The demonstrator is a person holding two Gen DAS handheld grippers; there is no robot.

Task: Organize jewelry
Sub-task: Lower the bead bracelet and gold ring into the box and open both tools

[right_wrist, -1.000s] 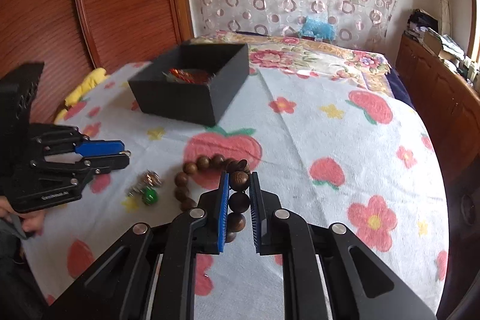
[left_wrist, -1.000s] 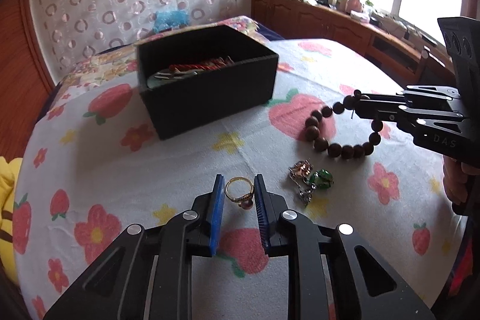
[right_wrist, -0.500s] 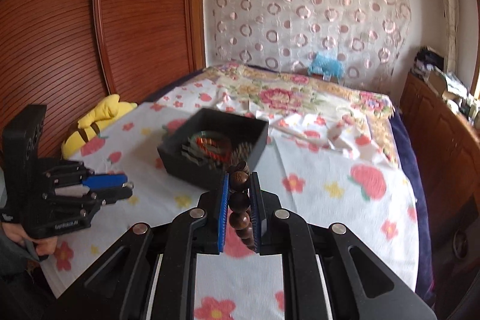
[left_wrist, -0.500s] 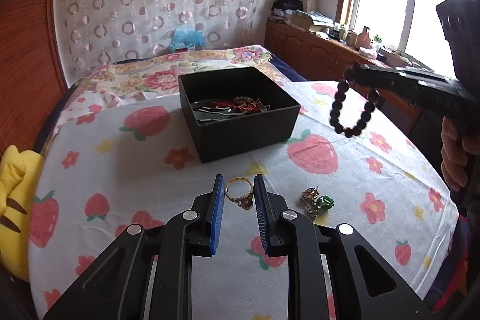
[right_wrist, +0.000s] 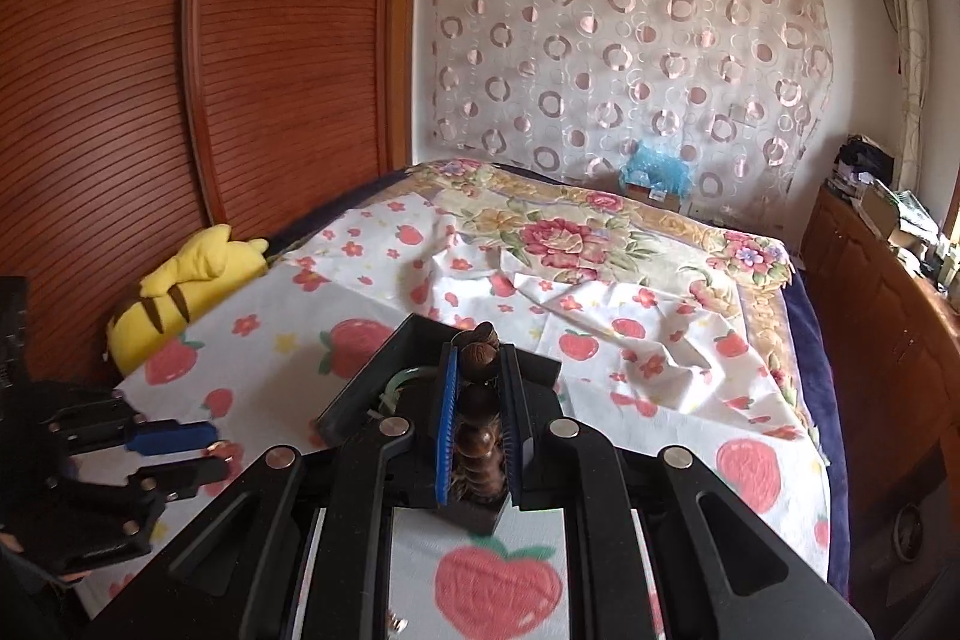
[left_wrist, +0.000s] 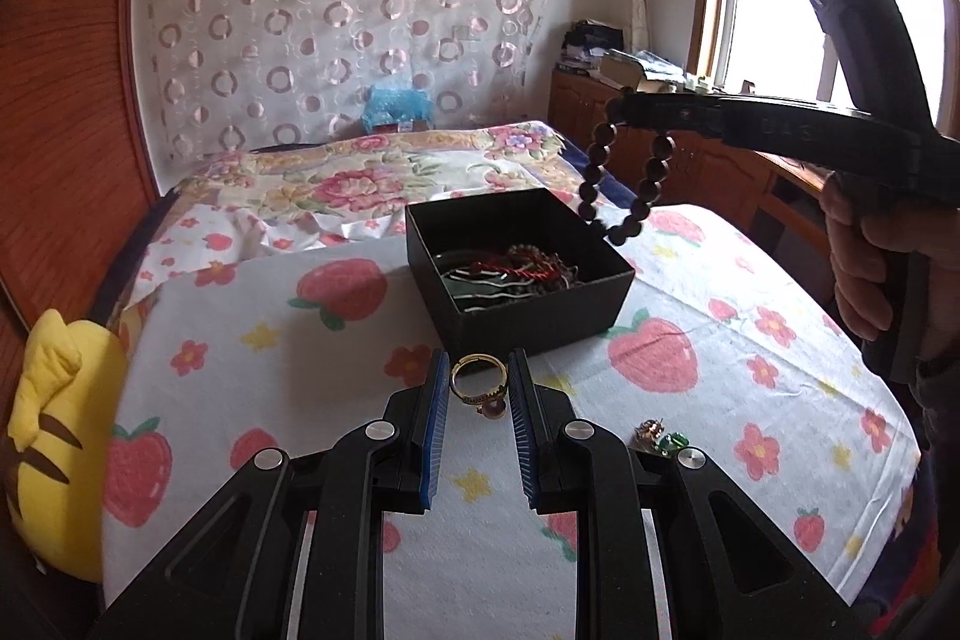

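My left gripper (left_wrist: 478, 370) is shut on a gold ring (left_wrist: 477, 385) with a dark stone and holds it above the cloth, just in front of the black box (left_wrist: 528, 309). The box holds several bracelets and chains. My right gripper (right_wrist: 480, 370) is shut on a brown wooden bead bracelet (right_wrist: 477, 436), which hangs above the far right corner of the box in the left wrist view (left_wrist: 651, 172). The right gripper also shows in the left wrist view (left_wrist: 621, 107). The left gripper shows at the lower left of the right wrist view (right_wrist: 213, 451).
A small green and copper trinket (left_wrist: 660, 437) lies on the strawberry cloth (left_wrist: 750, 340) right of my left gripper. A yellow plush toy (left_wrist: 54, 436) sits at the left edge. A wooden cabinet (right_wrist: 888, 340) stands at the right.
Both grippers have risen. The right gripper has carried the bead bracelet toward the box and now holds it over the box's far right corner. The ring stays gripped.
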